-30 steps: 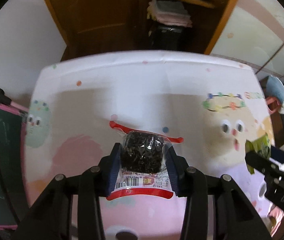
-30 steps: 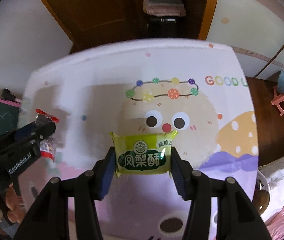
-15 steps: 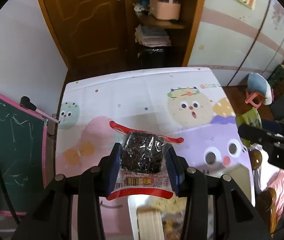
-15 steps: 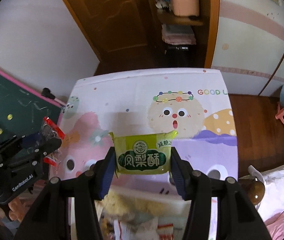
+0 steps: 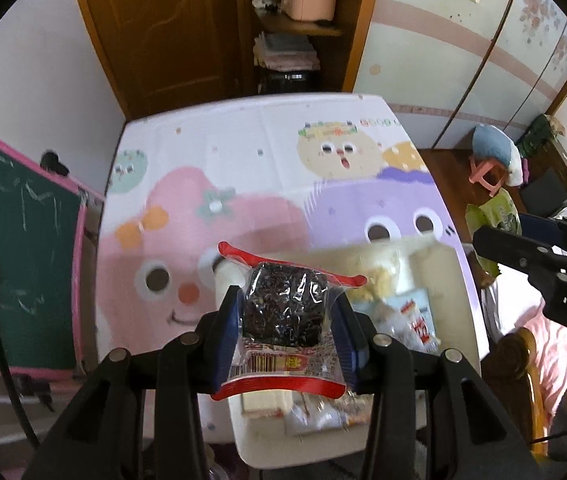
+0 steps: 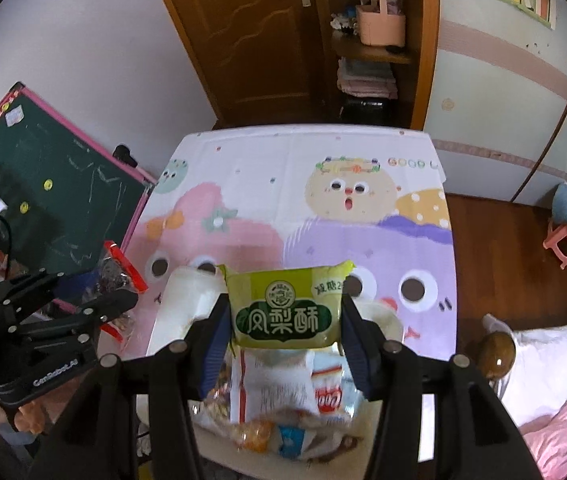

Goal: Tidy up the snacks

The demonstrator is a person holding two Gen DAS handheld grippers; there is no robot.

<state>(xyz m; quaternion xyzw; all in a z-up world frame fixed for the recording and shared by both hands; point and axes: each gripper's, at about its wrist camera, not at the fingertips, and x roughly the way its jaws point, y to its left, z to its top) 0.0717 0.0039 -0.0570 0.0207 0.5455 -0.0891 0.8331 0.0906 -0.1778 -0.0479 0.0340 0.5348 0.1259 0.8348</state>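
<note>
Hand-held grippers clamp dark snack (image 5: 283, 306) and green pastry pack (image 6: 283, 311).

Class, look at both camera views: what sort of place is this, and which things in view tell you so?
Probably a child's bedroom at home. A cartoon-print cloth covers the table, a chalkboard with a pink frame leans beside it, and pink bedding shows at the right edge.

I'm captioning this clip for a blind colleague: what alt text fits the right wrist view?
The right gripper holds a green snack packet between its fingers, above a white bin of mixed snacks on a cartoon-print mat. At left, the left gripper holds a red-edged packet.
</note>
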